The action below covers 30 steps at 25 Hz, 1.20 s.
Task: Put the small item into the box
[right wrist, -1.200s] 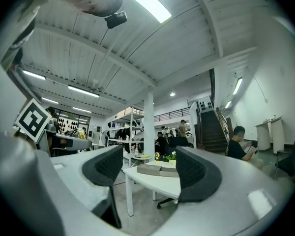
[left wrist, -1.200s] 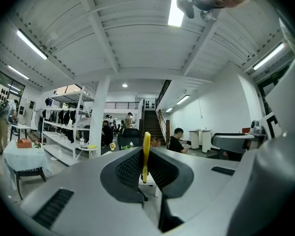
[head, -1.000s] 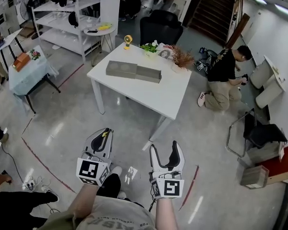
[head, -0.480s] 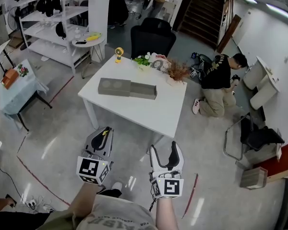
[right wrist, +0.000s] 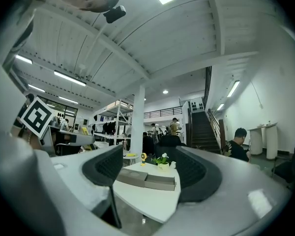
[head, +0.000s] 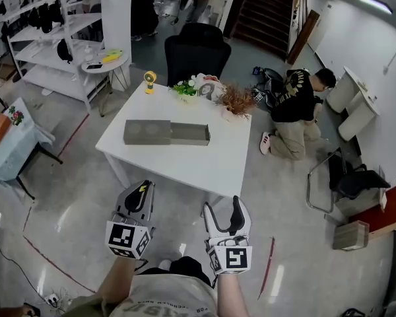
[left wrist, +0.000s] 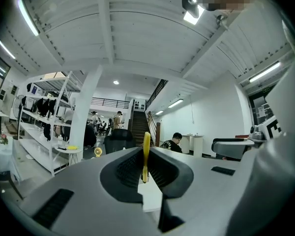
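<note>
Chair [head: 198,48]: black, behind the worktop [head: 204,167]
Fan [head: 150,80]: small, yellow, on the worktop
Person [head: 294,107]: kneels on the floor [head: 297,197]

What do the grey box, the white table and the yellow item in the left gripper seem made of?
The grey box looks like matte rigid cardboard: dull flat faces, crisp edges. The white table seems laminated or painted board, smooth and evenly white. The yellow item is thin, perhaps plastic; too small to be sure.

No word, number or brand reads clearly. At six o'clock in the head view, the person's shirt [head: 165,300] carries upside-down print, too blurred to make out. The left tool [head: 142,187] and right tool [head: 226,207] bear only black-and-white square markers.
</note>
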{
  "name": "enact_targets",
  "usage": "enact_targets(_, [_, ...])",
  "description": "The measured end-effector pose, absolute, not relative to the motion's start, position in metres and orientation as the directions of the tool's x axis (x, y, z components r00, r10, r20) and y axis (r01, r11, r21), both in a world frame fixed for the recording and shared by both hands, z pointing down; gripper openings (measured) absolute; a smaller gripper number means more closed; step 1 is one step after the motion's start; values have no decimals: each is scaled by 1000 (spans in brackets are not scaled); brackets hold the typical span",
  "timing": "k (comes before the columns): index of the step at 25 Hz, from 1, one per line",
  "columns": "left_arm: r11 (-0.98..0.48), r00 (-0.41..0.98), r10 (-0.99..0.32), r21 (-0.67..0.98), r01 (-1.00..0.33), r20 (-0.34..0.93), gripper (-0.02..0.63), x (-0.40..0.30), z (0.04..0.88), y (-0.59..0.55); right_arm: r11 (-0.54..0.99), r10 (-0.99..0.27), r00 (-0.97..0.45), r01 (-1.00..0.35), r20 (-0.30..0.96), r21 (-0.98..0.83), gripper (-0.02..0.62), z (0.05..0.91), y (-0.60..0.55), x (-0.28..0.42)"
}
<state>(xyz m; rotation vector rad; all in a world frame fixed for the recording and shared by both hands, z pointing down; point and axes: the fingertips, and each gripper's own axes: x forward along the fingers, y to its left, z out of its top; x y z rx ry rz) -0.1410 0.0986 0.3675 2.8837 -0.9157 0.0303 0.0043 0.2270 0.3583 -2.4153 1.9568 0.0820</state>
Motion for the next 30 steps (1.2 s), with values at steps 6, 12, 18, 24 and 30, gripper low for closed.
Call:
enact_targets(6, [-807,815,-571,116,-579,97,31,-116,390,78,-203,-978,204,-979,-33,-14,327,377,202,32])
enact_targets(12, [-777,786,-607,118,-618,114,31,-93,400,45,-156,-987,156,-988,-20,-19,327,387,162,61])
enact_targets(18, [-741,749,-655,113,-662,98,31,-56,391,7,-99,-995,100,-995,-30,-22,327,383,117,103])
enact_targets(24, [-717,724,-686,102,-689,72,31,-16,378,-20,-39,-998,40,-999,-38,-4,327,374,82,143])
enact_targets(30, [-697,702,-709,94,-711,63,31,10,377,-34,25,-999,-25,-1000,-42,0,327,375,57,165])
